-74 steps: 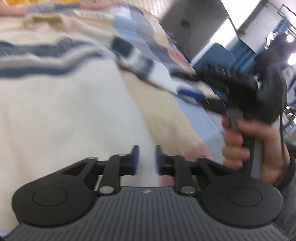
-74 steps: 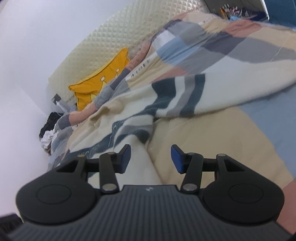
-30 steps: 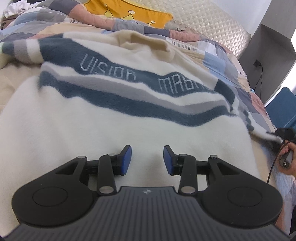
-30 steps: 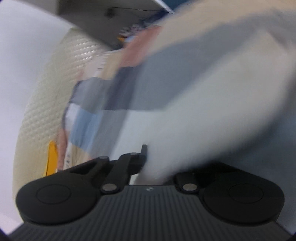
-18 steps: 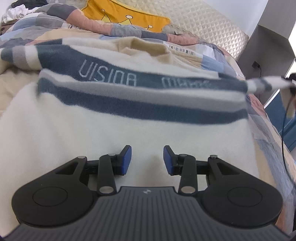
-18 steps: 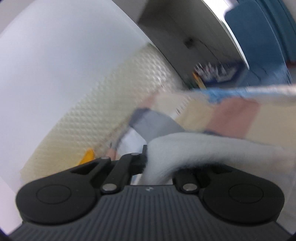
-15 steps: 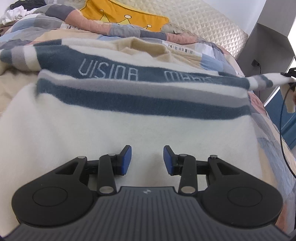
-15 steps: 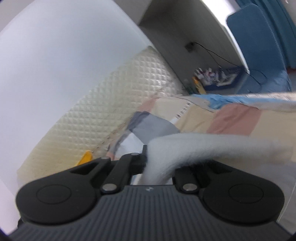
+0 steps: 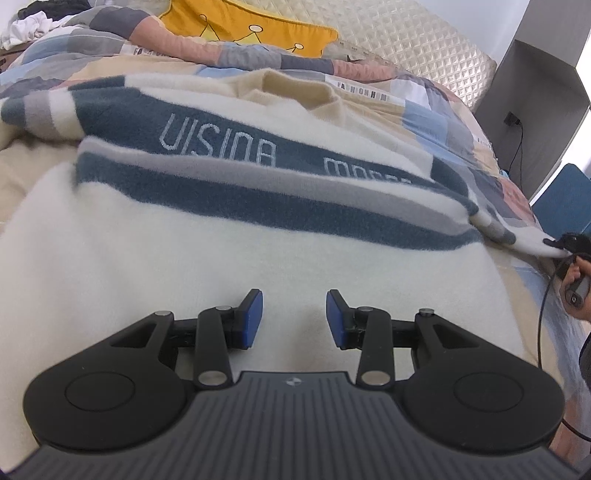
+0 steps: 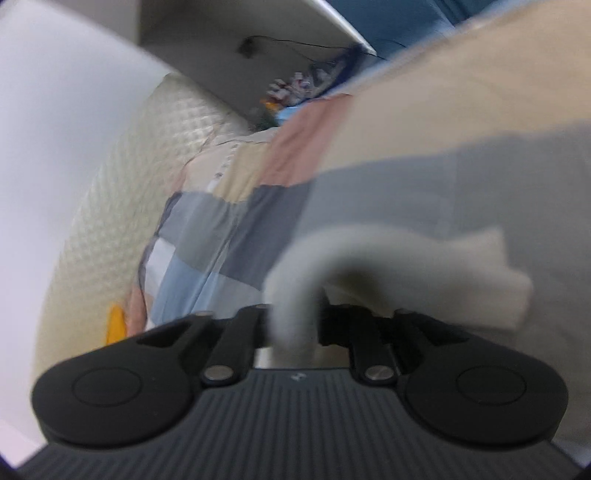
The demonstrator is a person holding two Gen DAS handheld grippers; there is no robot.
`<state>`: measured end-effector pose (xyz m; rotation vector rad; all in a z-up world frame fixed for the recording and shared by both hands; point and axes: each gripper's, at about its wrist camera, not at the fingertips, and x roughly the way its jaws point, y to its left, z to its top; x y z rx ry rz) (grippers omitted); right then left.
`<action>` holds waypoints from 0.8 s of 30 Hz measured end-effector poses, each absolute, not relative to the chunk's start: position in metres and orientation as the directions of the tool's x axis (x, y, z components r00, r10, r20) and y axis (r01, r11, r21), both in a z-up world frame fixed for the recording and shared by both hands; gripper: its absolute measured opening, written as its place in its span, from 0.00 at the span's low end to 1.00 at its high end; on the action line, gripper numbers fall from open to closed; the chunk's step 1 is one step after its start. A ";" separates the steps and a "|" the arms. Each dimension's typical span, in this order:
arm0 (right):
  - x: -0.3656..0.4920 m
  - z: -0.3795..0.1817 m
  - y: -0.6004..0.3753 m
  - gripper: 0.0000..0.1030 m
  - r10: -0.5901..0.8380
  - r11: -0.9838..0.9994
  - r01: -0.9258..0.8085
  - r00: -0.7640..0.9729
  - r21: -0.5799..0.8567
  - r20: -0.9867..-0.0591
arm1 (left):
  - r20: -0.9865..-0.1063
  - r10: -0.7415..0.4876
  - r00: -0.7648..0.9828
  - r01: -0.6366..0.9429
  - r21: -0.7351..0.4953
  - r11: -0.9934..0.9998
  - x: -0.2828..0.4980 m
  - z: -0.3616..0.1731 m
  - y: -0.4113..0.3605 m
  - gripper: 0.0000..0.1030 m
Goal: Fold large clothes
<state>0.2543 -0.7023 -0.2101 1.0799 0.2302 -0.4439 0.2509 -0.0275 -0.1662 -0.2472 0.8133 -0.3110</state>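
Observation:
A large cream sweater (image 9: 184, 266) with dark blue and grey stripes and pale lettering lies spread on the bed. My left gripper (image 9: 294, 325) is open and empty, just above the sweater's plain cream lower part. My right gripper (image 10: 293, 325) is shut on the sweater's right sleeve end (image 10: 369, 258), which curls out over the fingers; this view is blurred. In the left wrist view the right gripper (image 9: 565, 245) shows at the far right, holding the sleeve tip low near the bed's edge.
A patchwork quilt (image 9: 443, 122) covers the bed. A yellow crown pillow (image 9: 251, 26) and a quilted headboard (image 9: 406, 40) stand at the back. A grey cabinet (image 9: 543, 92) and a blue chair (image 9: 569, 199) are to the right. Loose clothes (image 9: 26, 22) lie far left.
My right gripper has swung the sleeve end down from mid-air to low beside the bed's right edge. The left gripper has stayed open in place over the sweater.

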 end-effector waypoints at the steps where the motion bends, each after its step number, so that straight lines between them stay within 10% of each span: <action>1: 0.249 -0.215 -0.704 0.53 -0.248 0.382 0.461 0.886 0.801 -0.392 | -0.671 -0.362 0.647 0.174 -0.332 0.927 0.251 -0.166 -0.028 0.42; 18: 0.232 -0.227 -0.762 0.54 -0.338 0.291 0.424 0.884 0.858 -0.323 | -0.677 -0.320 0.662 0.139 -0.308 0.941 0.253 -0.168 -0.035 0.42; 24: 0.232 -0.216 -0.759 0.15 -0.355 0.392 0.466 0.872 0.793 -0.337 | -0.691 -0.312 0.653 0.135 -0.299 0.945 0.255 -0.165 -0.036 0.42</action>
